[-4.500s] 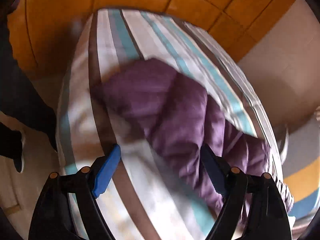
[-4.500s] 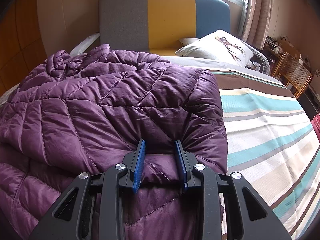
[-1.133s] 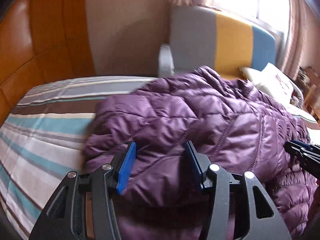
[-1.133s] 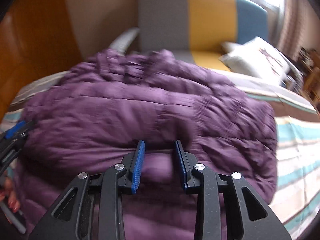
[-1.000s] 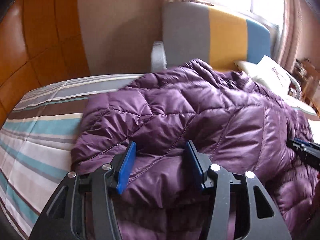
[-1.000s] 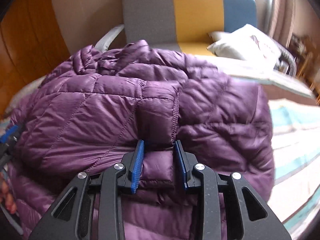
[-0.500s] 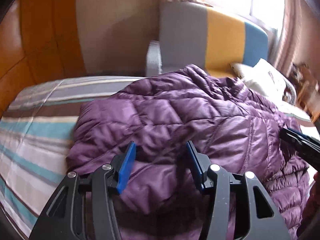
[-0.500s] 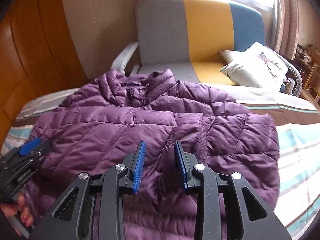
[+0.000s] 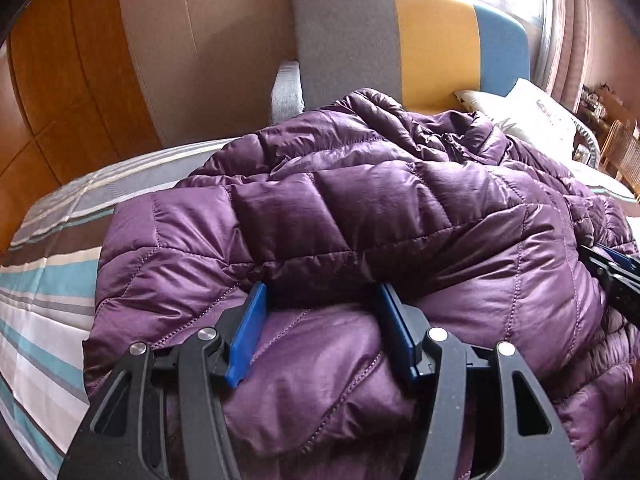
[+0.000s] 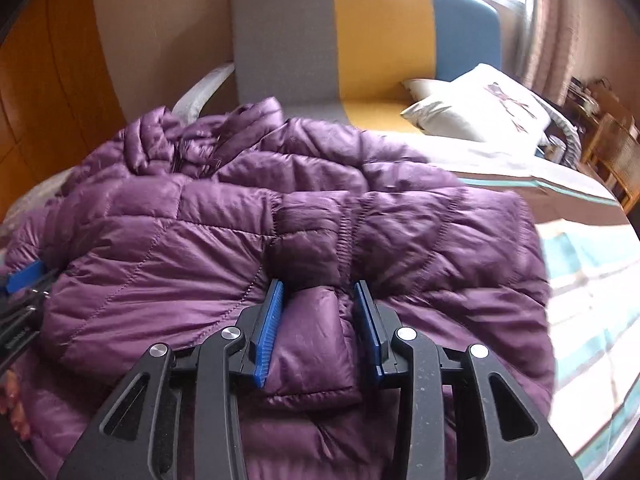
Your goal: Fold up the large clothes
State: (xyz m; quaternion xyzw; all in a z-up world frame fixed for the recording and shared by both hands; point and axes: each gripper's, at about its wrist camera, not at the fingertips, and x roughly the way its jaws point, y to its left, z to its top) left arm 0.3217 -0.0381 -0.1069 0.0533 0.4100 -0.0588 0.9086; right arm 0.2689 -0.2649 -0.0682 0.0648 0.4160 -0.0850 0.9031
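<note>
Folding looks mid-step: the jacket (image 9: 360, 216) lies doubled on the bed (image 9: 44, 280), its near fold between both the left gripper (image 9: 322, 332) and right gripper (image 10: 320, 326), whose jaws have just been easing apart, so next comes letting go and pressing flat.

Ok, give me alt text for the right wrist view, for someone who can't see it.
A purple quilted down jacket lies on a striped bedspread, a fold of it between the right tool's blue pads, which have just been opening. Behind are a grey, yellow and blue headboard and a white pillow.
</note>
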